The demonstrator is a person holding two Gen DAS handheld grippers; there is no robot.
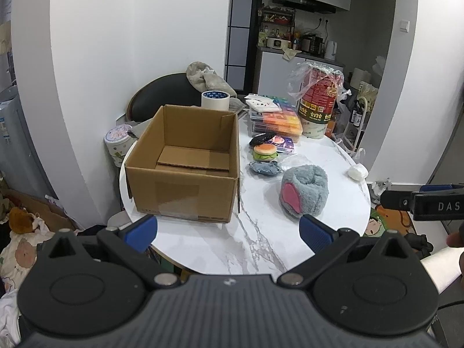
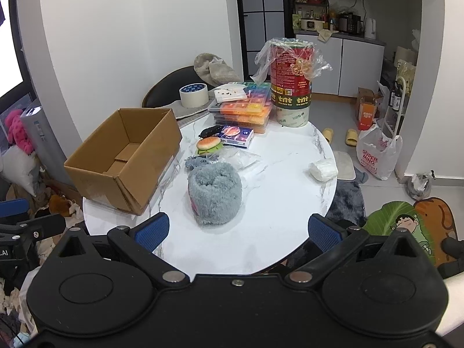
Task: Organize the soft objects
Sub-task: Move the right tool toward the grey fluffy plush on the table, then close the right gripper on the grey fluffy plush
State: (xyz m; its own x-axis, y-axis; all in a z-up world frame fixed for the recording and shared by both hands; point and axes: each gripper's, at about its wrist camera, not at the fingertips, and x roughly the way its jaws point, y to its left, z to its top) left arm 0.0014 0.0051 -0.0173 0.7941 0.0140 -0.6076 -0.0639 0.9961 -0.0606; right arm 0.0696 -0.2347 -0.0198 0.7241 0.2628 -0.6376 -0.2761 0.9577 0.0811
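While both hand-held grippers gape wide, red canister (image 2: 291,84) reads "tnt", bag (image 2: 377,156) "SUPER MING".

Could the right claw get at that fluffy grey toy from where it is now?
Probably yes. The right claw is open and empty, and the grey toy sits just ahead of it on the table, with bare tabletop between them and the box off to one side.

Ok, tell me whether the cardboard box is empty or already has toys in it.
Empty. The cardboard box sits open-topped on the table, showing only its bare bottom flaps; no toys show inside.
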